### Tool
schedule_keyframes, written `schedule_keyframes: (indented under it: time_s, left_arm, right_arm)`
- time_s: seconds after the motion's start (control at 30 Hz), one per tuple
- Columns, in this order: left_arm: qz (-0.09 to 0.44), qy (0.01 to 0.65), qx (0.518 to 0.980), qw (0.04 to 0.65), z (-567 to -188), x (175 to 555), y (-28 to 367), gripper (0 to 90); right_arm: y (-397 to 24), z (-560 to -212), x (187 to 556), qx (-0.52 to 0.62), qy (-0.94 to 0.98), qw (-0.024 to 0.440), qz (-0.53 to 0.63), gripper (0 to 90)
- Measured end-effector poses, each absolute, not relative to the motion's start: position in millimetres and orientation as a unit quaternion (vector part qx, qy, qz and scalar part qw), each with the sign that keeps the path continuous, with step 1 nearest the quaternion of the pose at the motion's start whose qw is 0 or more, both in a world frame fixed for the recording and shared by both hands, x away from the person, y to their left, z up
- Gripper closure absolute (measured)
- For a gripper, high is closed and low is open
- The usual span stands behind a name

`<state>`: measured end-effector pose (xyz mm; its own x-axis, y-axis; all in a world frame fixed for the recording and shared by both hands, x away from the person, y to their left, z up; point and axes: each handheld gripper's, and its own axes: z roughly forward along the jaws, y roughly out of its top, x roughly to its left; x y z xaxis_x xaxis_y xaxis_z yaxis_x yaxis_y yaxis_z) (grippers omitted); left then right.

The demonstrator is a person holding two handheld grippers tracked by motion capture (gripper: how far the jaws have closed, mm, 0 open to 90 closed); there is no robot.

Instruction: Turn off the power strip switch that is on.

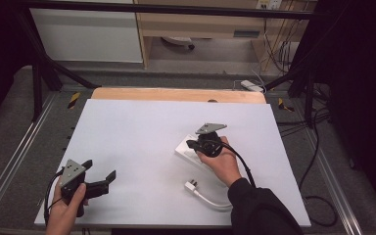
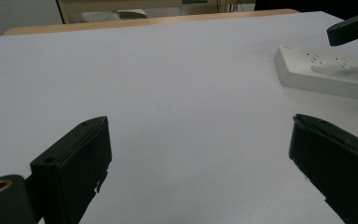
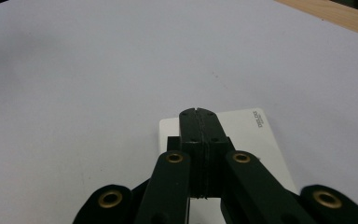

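Observation:
A white power strip (image 1: pixel 182 150) lies right of the table's middle, and its end shows under my right gripper's jaws as power strip (image 3: pixel 254 135). My right gripper (image 1: pixel 191 144) hangs just over that end with its jaws shut tight, nothing between them (image 3: pixel 199 112). The strip's white plug (image 1: pixel 191 185) and cord (image 1: pixel 214 201) lie near the front edge by the person's right sleeve. At the front left, my left gripper (image 1: pixel 99 170) is held low and open, its jaws wide apart (image 2: pixel 198 122) over bare table. Farther off in the left gripper view are the power strip (image 2: pixel 326 74) and the right gripper's jaw (image 2: pixel 352 28).
The white table top (image 1: pixel 142 132) has a wooden strip (image 1: pixel 176 94) along its far edge. A black metal frame (image 1: pixel 39 73) surrounds the table. Cables (image 1: pixel 318 161) trail over the grey floor at the right, and a white adapter (image 1: pixel 251 85) lies beyond the far right corner.

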<state>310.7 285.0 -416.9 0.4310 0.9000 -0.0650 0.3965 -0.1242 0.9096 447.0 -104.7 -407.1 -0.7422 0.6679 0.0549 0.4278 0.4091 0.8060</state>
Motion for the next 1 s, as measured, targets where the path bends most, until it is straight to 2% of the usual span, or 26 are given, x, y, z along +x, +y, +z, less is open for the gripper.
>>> schedule_keyframes:
  time_s: [1.0]
  left_arm:
    - [0.267,0.458,0.707,0.467,-417.5,310.8,283.8,5.8]
  right_arm:
    - [-92.9,-424.9,449.0,0.329,0.843,0.123,0.408,90.0]
